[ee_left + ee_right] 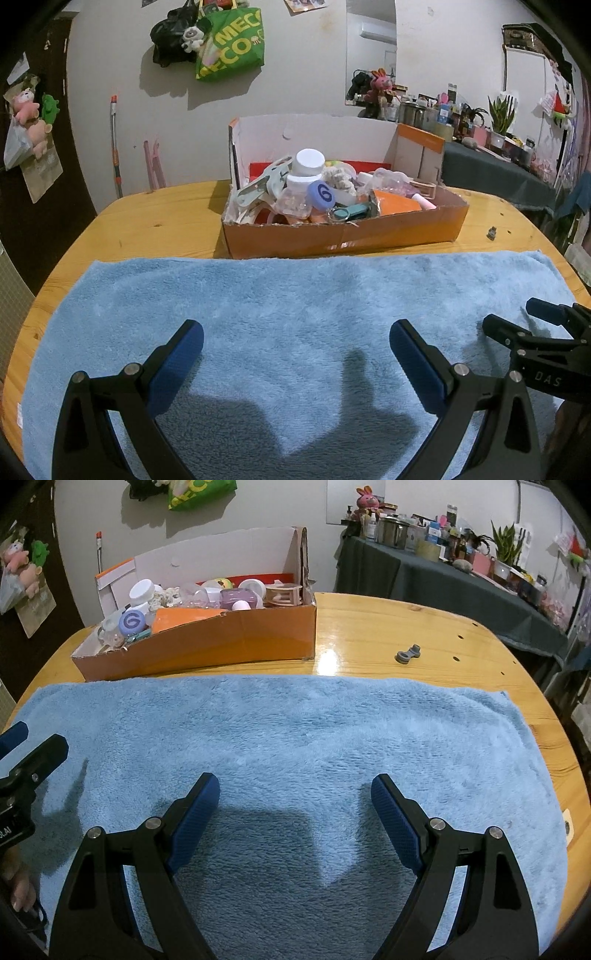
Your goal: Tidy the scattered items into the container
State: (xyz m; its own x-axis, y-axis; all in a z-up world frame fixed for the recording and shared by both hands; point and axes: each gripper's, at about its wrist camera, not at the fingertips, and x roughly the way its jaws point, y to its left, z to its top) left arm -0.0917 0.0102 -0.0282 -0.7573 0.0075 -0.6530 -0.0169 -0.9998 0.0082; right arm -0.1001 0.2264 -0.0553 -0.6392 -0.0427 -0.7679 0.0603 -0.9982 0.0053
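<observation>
An orange cardboard box stands on the wooden table behind a blue towel. It is heaped with small items: a white-lidded jar, a purple cap marked G, bottles and an orange packet. A small grey part lies alone on the bare wood right of the box. My left gripper hovers open over the towel, empty. My right gripper is open and empty too, over the towel's near middle.
A side table with a dark cloth, pots, bottles and plants stands at the back right. Bags hang on the wall. A broom handle leans at the back left. A person's fingers show at the left edge.
</observation>
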